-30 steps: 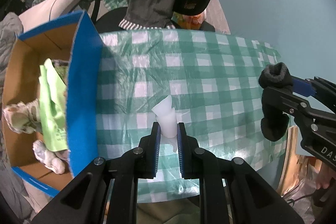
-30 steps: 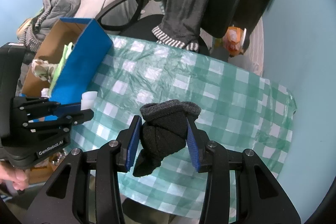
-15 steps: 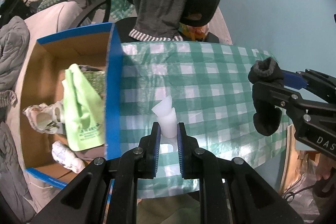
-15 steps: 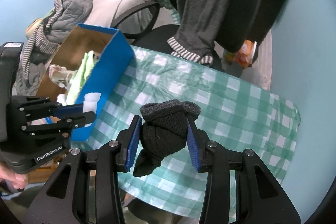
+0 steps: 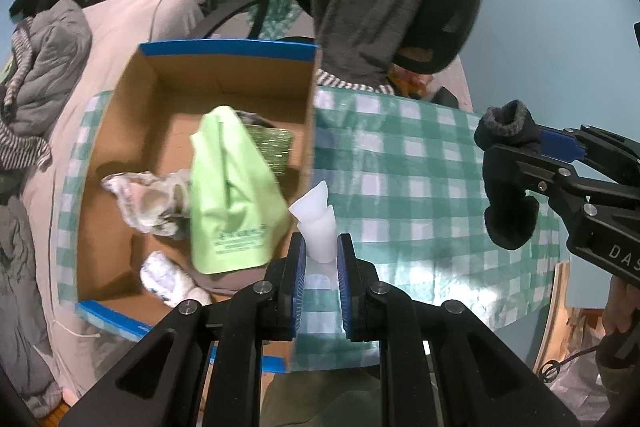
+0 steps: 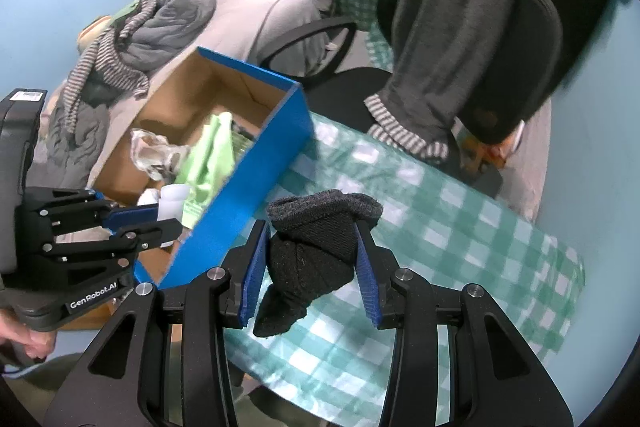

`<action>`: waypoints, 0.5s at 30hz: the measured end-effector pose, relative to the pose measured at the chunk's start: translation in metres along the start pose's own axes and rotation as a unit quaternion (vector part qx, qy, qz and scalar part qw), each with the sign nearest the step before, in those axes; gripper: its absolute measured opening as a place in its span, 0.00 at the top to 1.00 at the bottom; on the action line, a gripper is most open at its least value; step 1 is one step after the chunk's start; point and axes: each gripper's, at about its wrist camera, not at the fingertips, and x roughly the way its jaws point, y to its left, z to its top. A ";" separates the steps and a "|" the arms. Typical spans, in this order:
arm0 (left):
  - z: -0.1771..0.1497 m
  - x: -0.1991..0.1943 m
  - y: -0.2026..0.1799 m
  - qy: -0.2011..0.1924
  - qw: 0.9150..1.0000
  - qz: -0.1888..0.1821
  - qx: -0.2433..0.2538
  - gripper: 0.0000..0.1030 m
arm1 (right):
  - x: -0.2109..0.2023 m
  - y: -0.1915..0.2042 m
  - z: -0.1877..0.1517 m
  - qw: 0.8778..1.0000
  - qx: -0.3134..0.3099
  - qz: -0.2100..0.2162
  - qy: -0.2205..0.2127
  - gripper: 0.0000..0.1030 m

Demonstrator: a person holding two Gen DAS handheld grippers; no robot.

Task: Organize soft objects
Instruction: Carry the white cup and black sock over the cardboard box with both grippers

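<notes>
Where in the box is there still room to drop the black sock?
The cardboard box has bare floor along its far wall, behind the green bag. The near half is crowded: the bag, a crumpled cloth and a white bundle. The black sock could also land on the checked tablecloth, which is bare.

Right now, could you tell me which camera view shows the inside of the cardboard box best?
The left wrist view: it looks down into the cardboard box, showing the green bag and crumpled pieces on its floor. The right wrist view sees the box from the side, its blue wall hiding much of the contents.
</notes>
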 end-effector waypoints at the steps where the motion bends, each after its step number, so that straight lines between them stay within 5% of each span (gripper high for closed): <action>1: 0.000 0.000 0.004 -0.001 1.000 0.001 -0.004 0.85 | 0.001 0.003 0.003 1.000 -0.004 0.002 0.000 0.60; 15: -0.005 -0.005 0.063 -0.002 0.999 0.012 -0.047 0.85 | 0.038 0.066 0.042 0.998 -0.056 0.039 0.012 0.60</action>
